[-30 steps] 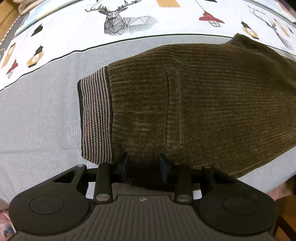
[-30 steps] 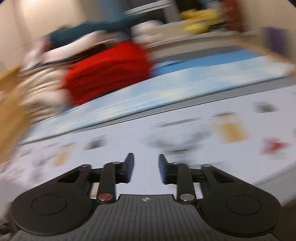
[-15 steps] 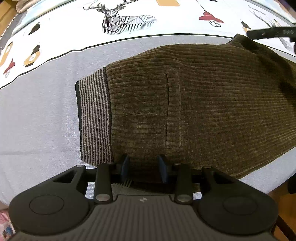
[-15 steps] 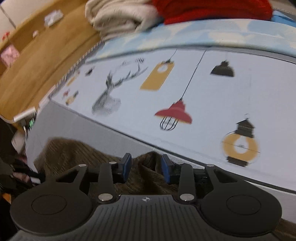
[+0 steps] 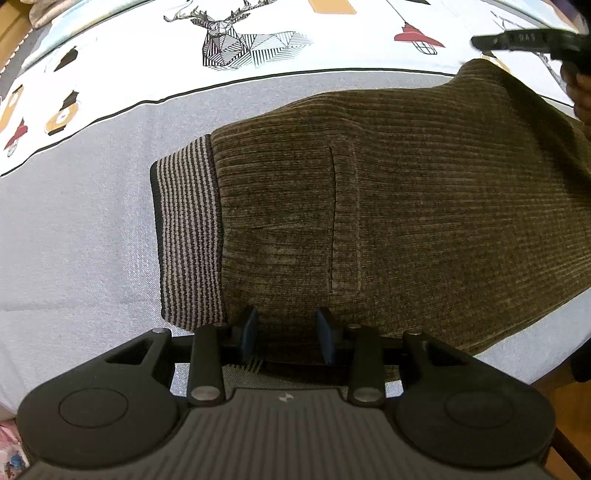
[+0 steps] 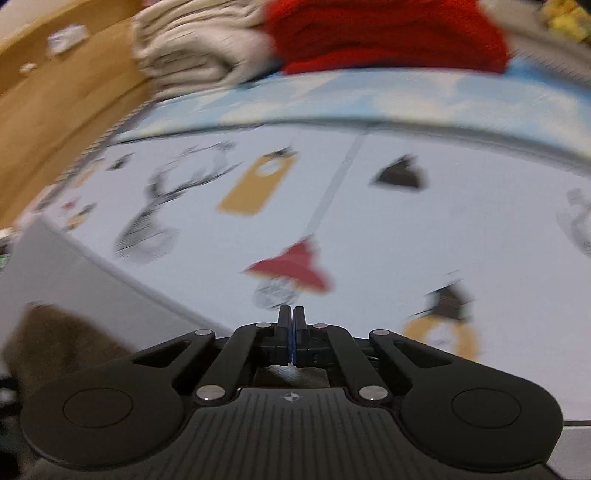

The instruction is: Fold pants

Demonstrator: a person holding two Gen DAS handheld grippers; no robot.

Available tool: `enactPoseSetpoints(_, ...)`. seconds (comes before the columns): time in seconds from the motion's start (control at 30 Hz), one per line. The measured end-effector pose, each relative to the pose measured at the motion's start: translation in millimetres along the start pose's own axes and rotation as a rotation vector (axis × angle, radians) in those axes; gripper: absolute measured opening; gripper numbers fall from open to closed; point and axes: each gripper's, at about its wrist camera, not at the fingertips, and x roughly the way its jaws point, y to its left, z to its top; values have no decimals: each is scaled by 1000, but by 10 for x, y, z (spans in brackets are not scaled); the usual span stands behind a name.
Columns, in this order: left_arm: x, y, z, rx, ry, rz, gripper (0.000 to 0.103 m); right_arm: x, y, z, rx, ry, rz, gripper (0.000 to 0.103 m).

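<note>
Olive-brown corduroy pants [image 5: 406,206] lie flat across the grey band of a printed bedspread [image 5: 74,229], with the striped waistband [image 5: 188,236] at the left. My left gripper [image 5: 286,325] stands open at the pants' near edge, just right of the waistband, pointing steeply down, its pads apart over the cloth. My right gripper [image 6: 291,314] has its pads pressed together. In the left wrist view its black tip [image 5: 476,41] sits at the far right corner of the pants [image 5: 480,70], which peaks up towards it. In its own blurred view the pinched cloth is hidden under the fingers.
Folded red clothes [image 6: 388,33] and beige clothes [image 6: 192,55] are stacked at the far end of the bed. Wooden floor [image 6: 55,99] lies beyond the left side. The bed's near edge [image 5: 546,369] drops off close behind the left gripper, at the right.
My right gripper swung down from the room to the pants' far corner and its jaws closed there. That corner has risen slightly. The left gripper and the rest of the pants have not moved.
</note>
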Motion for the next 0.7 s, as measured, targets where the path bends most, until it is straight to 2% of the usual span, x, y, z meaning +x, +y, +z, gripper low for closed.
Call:
enactPoseSetpoints(0.1,-33,-32,9,0,-4,6,39,-191,-172,91,74,-49,-45,3)
enactPoseSetpoints(0.2,-93,-31,21,-15,-23,2,40,-464,-348,171,107,-90,36,4)
enactPoseSetpoints(0.23,-128,-28,33,-23,-39,0,41,-533,-393,176,94,-79,69,7)
enactPoseSetpoints(0.3,-201,-32,61,-41,-73,-5,42,-632,-464,133,37,-20,149,29)
enactPoseSetpoints(0.33,-228,-37,77,-50,-83,-11,42,-655,-490,73,2,29,182,49)
enactPoseSetpoints(0.37,-253,-55,98,-53,-94,-14,42,-667,-503,16,-35,74,202,54)
enactPoseSetpoints(0.4,-272,-81,125,-48,-102,-16,42,-661,-500,-67,-89,118,207,54)
enactPoseSetpoints(0.5,-308,-214,208,-23,-114,-23,42,-615,-466,-297,-227,184,143,50)
enactPoseSetpoints(0.53,-316,-262,239,-14,-119,-24,42,-585,-475,-377,-265,194,113,24)
enactPoseSetpoints(0.57,-319,-295,267,-6,-124,-23,42,-547,-480,-425,-295,196,71,9)
enactPoseSetpoints(0.7,-350,-475,389,9,-149,-37,42,-500,-565,-463,-252,113,-123,9)
